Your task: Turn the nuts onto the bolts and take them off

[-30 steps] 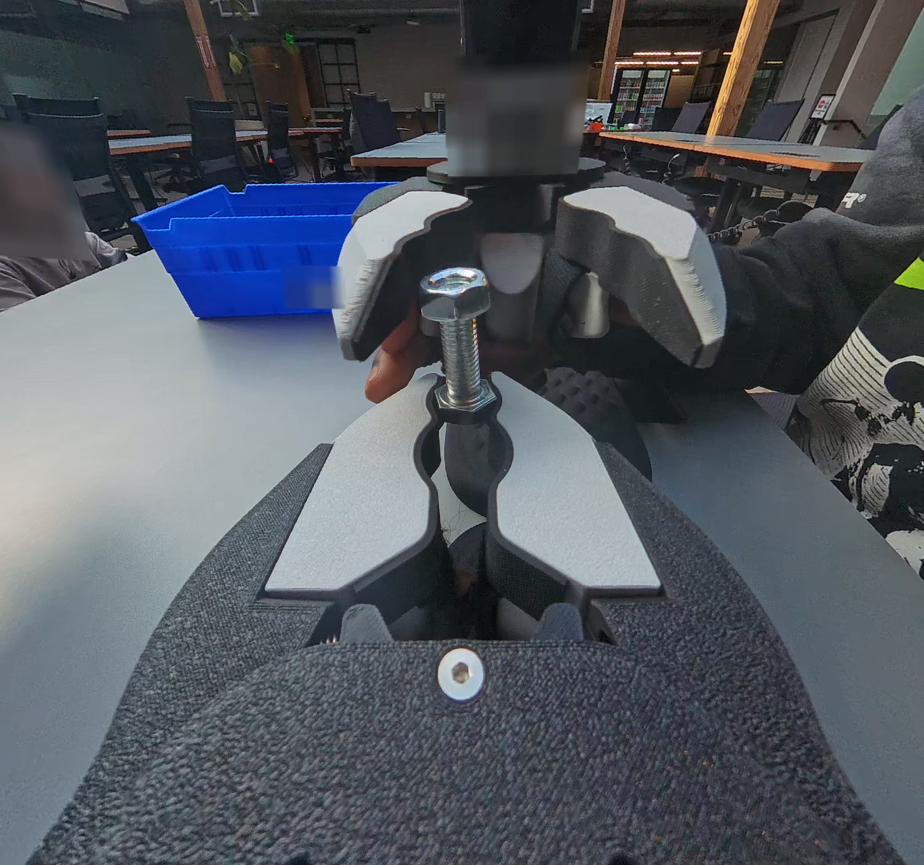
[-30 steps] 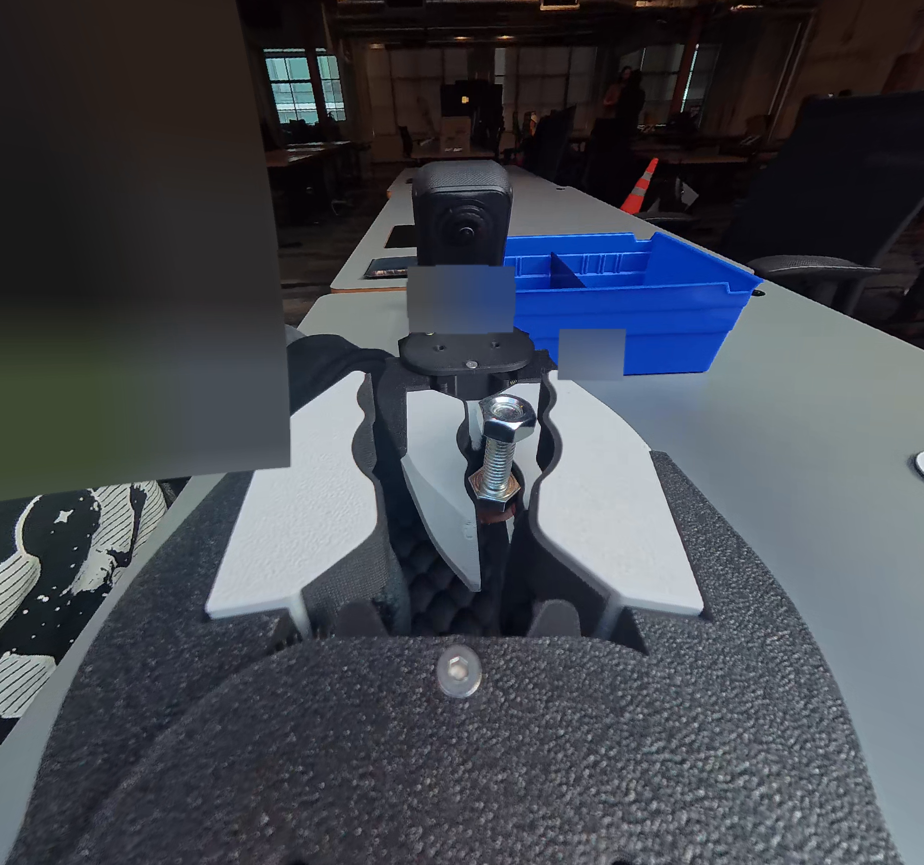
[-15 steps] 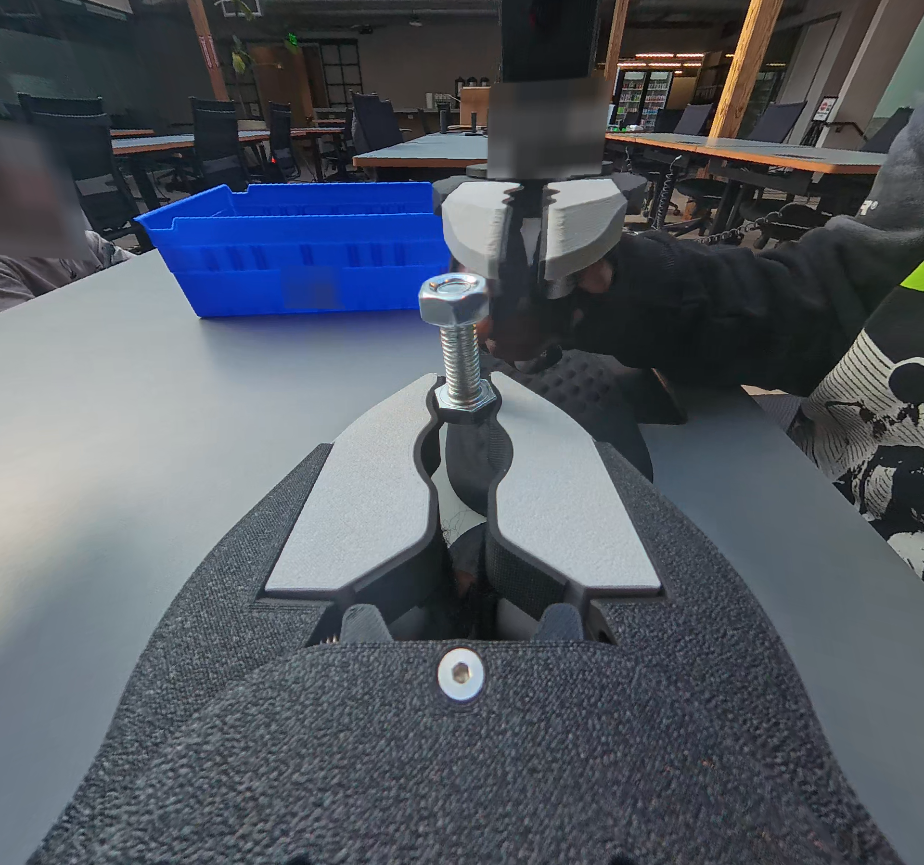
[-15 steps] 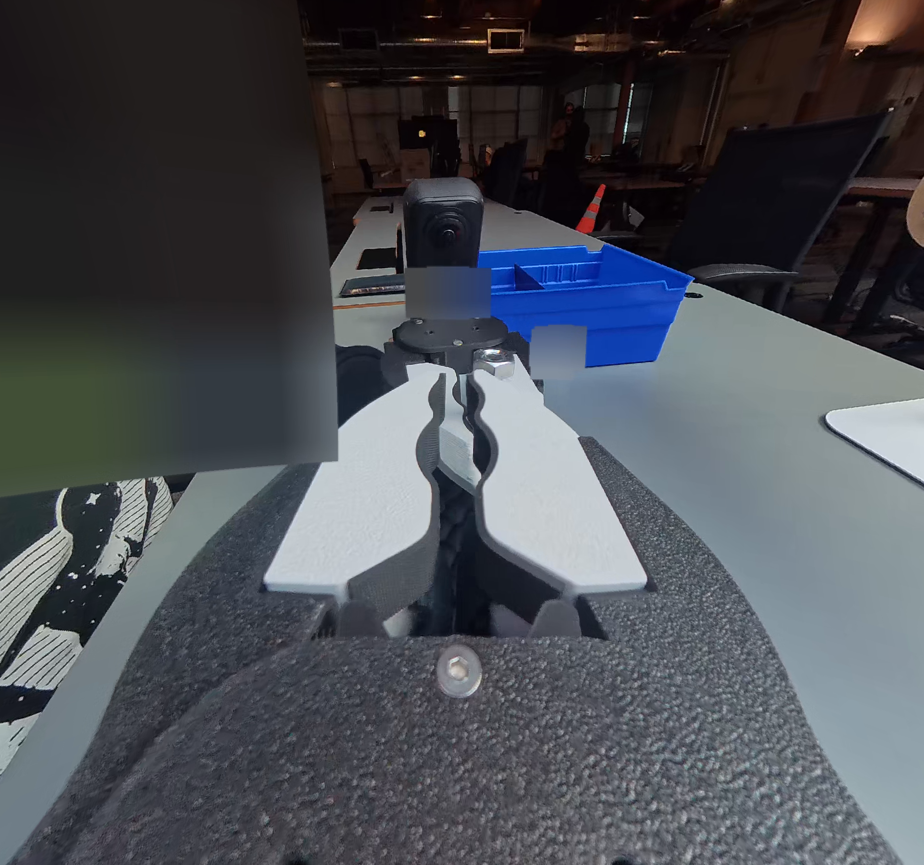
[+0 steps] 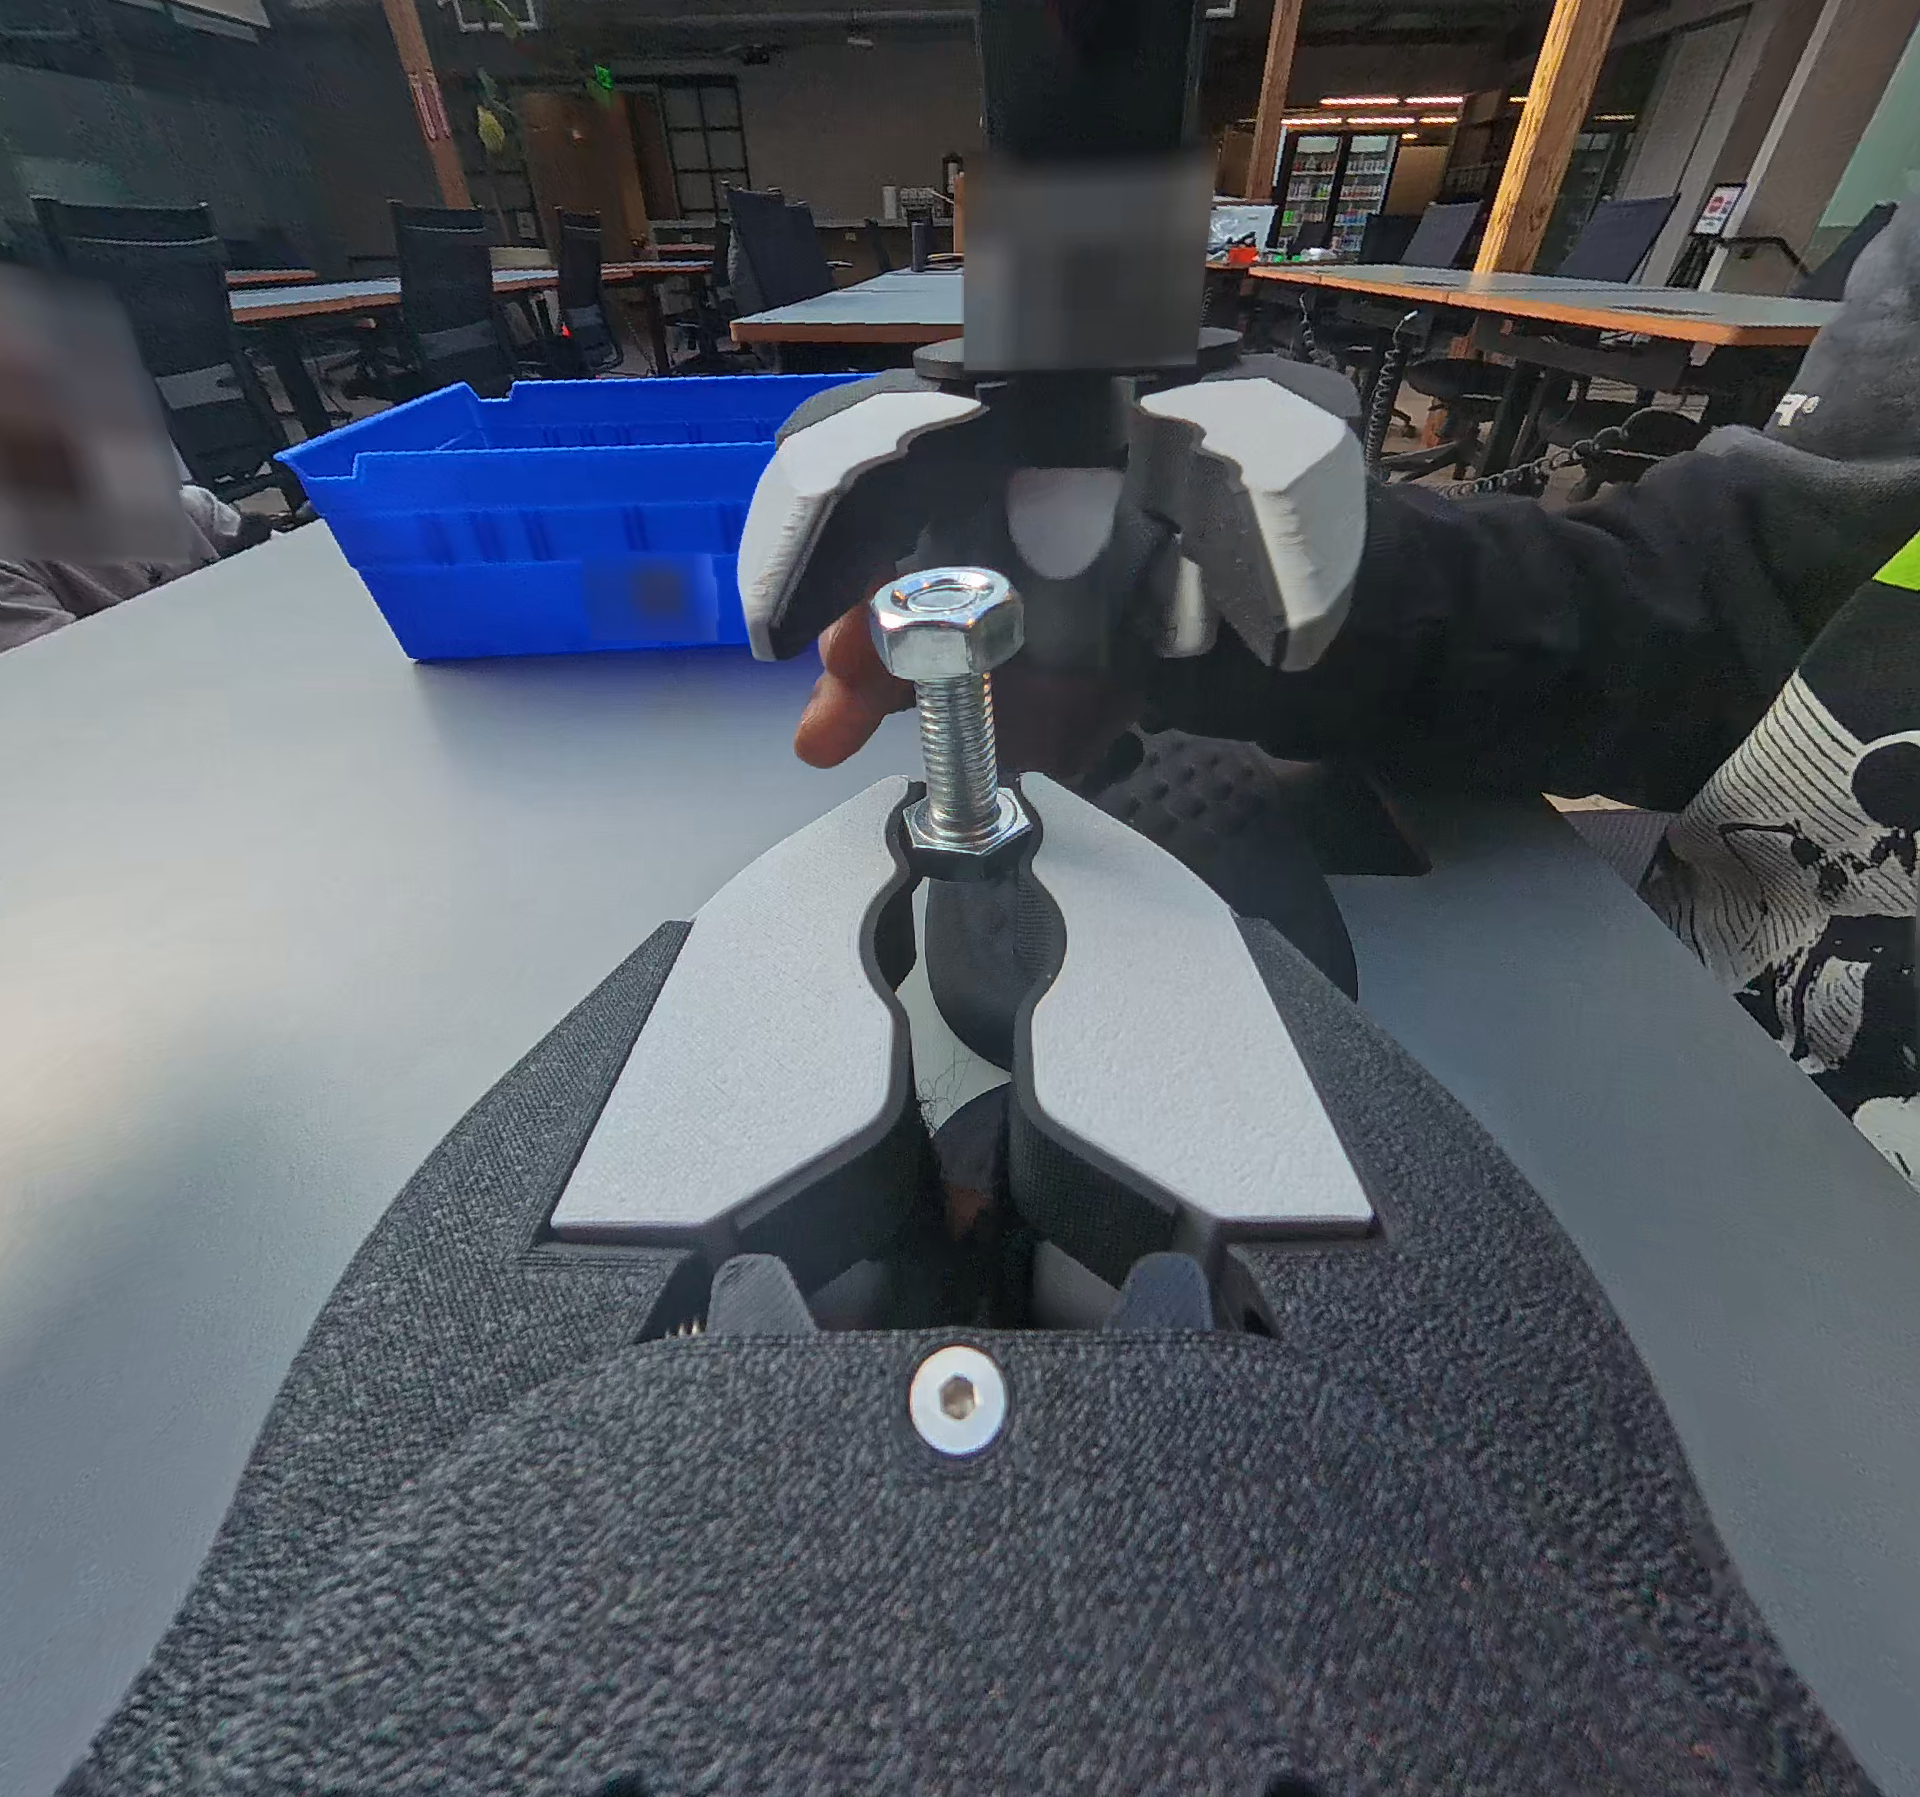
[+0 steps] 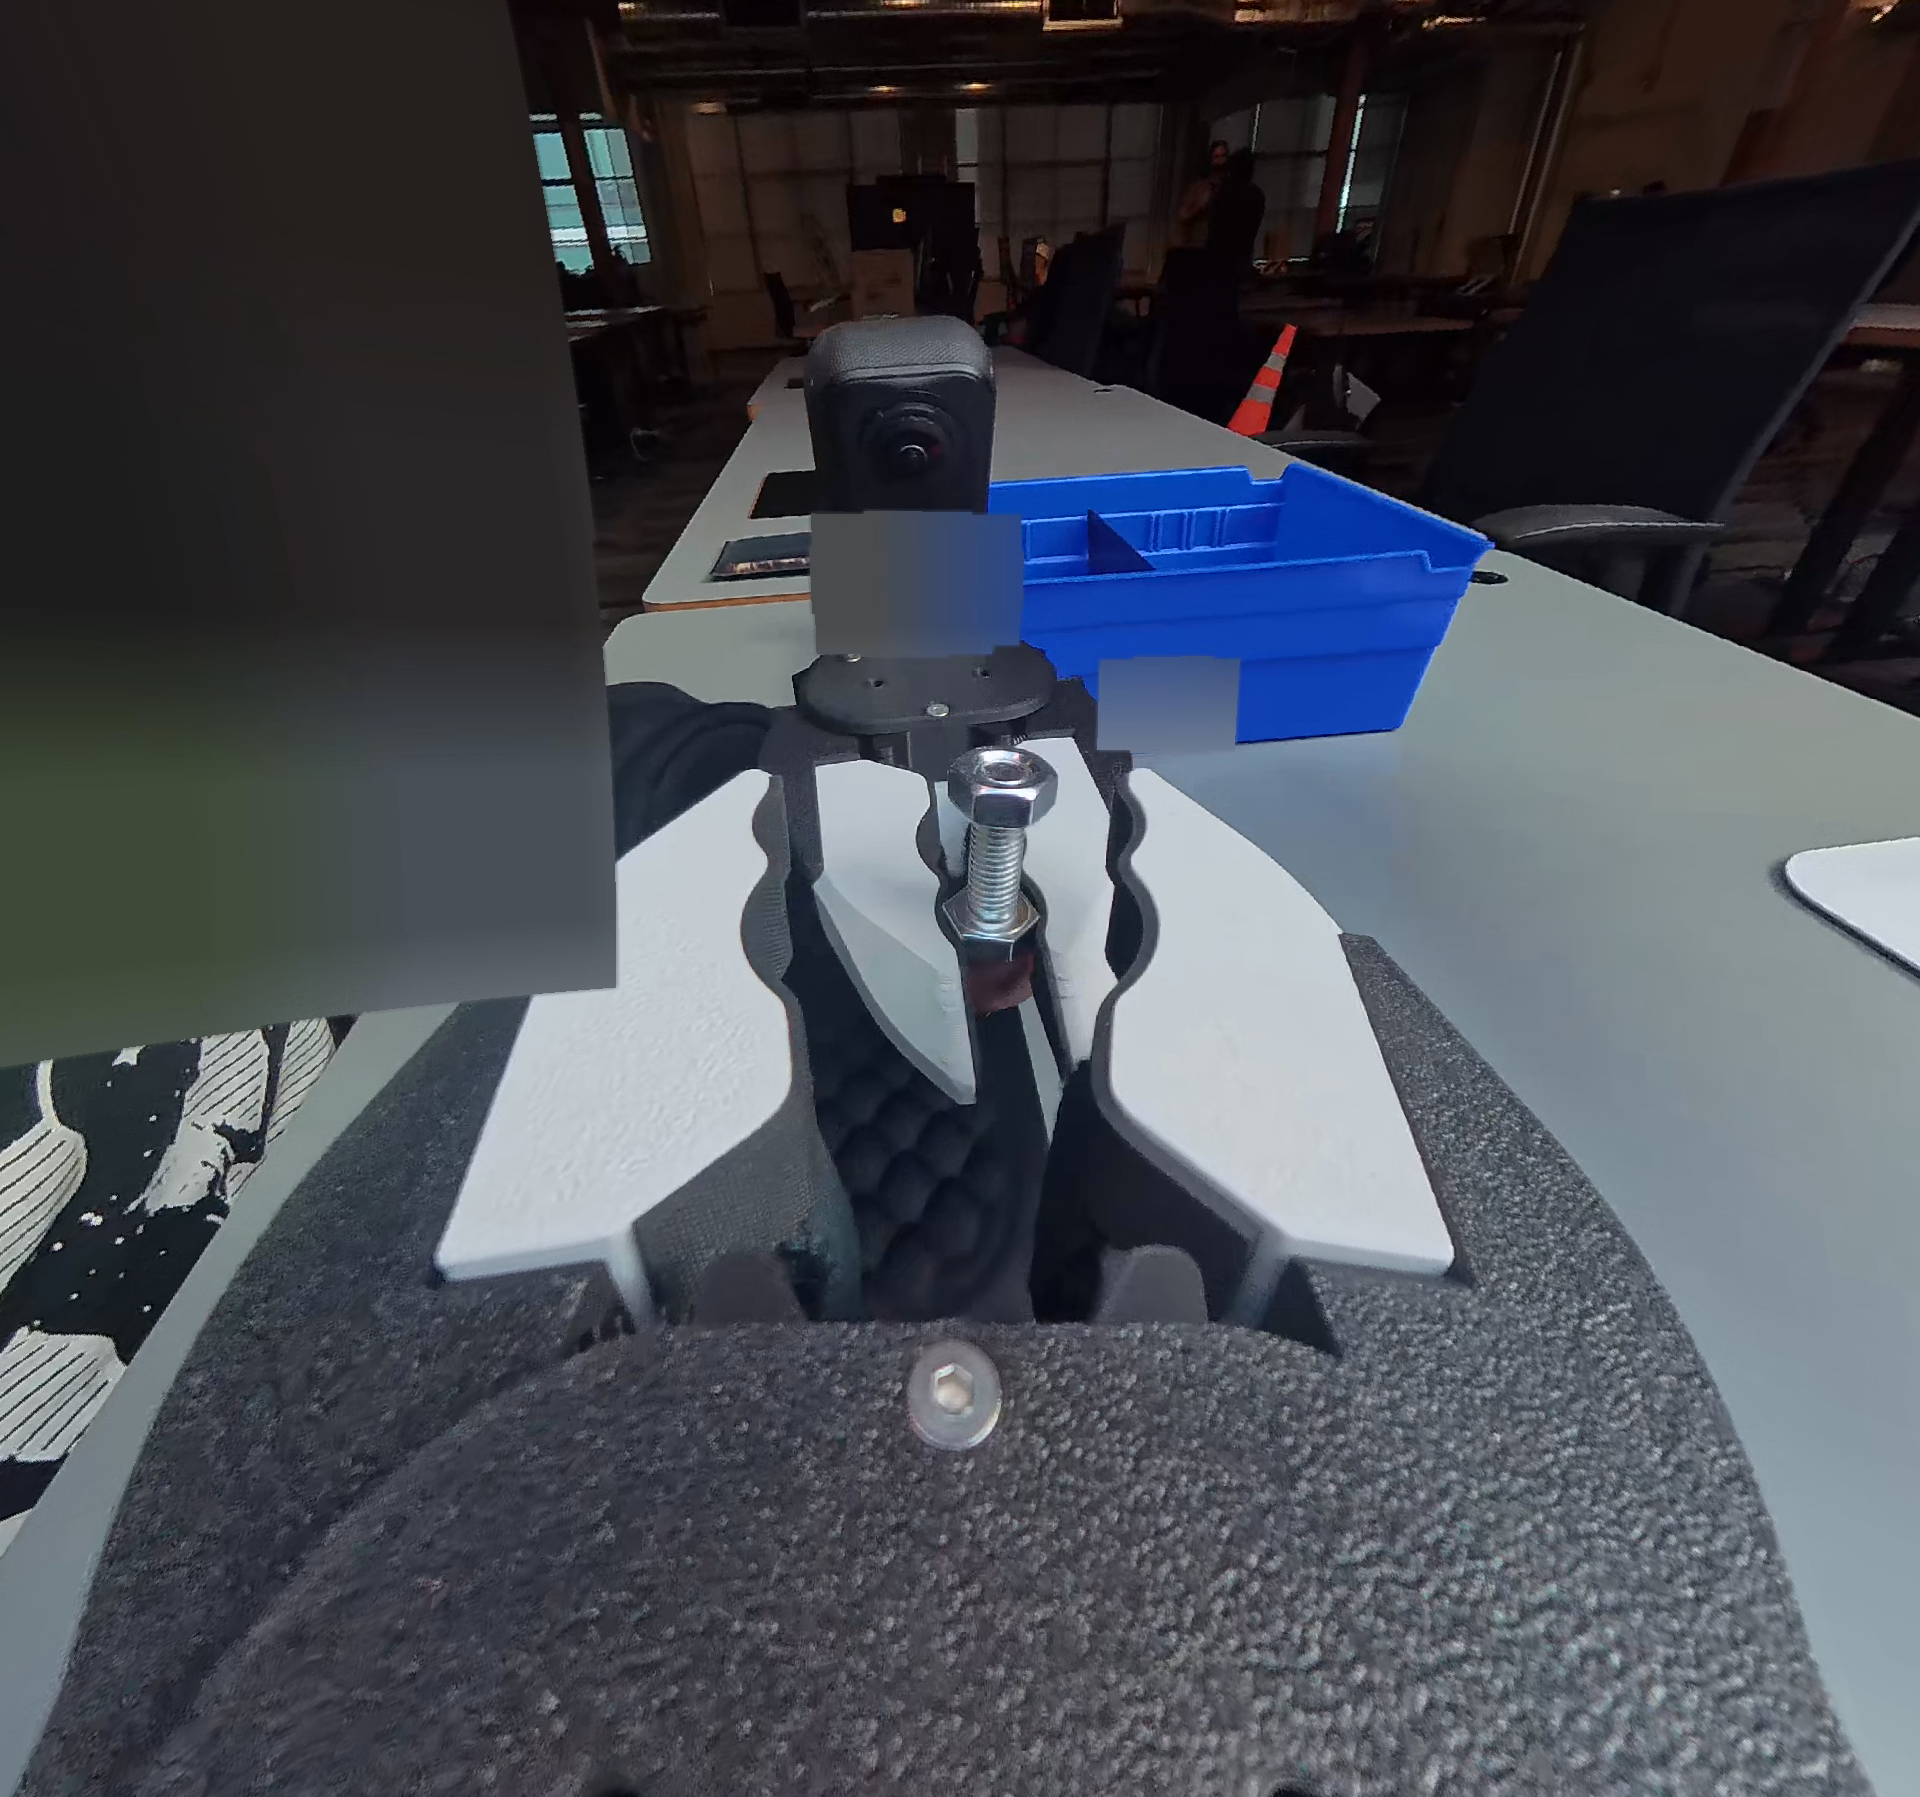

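The left gripper [image 5: 966, 838] has its jaws pinching a silver hexagonal steel nut [image 5: 967, 831] threaded low on an upright silver threaded steel bolt [image 5: 958, 708], hex head on top. The right gripper [image 6: 992, 900] faces it, jaws spread wide around the bolt without touching. At 10 o'clock, a blue plastic bin [image 5: 540, 542] sits on the grey bench [image 5: 312, 864].

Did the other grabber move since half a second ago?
Yes. In the left wrist view the right gripper has opened and shifted left, now overlapping the blue bin and sitting just behind the bolt.
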Demonstrator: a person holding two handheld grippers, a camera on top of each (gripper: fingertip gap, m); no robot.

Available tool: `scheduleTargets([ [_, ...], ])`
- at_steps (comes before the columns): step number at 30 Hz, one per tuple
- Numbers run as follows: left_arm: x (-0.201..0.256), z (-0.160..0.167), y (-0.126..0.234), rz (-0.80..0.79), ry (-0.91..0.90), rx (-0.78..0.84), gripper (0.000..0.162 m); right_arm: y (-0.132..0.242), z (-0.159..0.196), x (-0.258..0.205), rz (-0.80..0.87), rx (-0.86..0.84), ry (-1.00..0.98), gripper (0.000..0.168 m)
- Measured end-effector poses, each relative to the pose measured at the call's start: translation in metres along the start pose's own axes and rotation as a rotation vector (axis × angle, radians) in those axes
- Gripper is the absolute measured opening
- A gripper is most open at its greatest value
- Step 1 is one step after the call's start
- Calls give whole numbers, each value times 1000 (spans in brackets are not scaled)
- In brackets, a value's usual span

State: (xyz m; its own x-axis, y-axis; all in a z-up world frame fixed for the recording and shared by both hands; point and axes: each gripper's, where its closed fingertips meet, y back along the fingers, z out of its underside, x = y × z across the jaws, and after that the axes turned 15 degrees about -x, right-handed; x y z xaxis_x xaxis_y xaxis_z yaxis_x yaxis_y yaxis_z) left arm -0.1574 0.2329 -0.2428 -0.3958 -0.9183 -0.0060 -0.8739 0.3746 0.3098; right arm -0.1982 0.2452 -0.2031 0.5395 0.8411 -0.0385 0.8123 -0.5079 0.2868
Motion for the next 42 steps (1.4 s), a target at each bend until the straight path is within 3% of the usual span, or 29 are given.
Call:
scheduleTargets([
  [5,0,0,0,1,0,-2,14,-18,-2,-7,-46,-47,36,65],
  [11,0,0,0,1,2,2,14,-16,1,-7,-10,-70,64,55],
  [15,0,0,1,0,2,4,14,-1,4,-1,35,-49,36,39],
  [18,-1,-1,1,-4,6,7,14,13,6,0,54,-24,22,12],
  [21,-1,-1,1,-3,6,7,14,26,1,-1,58,42,6,5],
  [28,-1,0,0,-4,2,3,14,31,1,3,71,46,1,13],
  [32,0,0,0,-3,0,2,14,20,1,5,58,39,-7,43],
  [35,0,0,0,-2,0,2,14,9,0,3,29,21,1,56],
  [42,0,0,0,-1,-1,-1,14,-16,-1,-4,-37,-36,35,62],
])
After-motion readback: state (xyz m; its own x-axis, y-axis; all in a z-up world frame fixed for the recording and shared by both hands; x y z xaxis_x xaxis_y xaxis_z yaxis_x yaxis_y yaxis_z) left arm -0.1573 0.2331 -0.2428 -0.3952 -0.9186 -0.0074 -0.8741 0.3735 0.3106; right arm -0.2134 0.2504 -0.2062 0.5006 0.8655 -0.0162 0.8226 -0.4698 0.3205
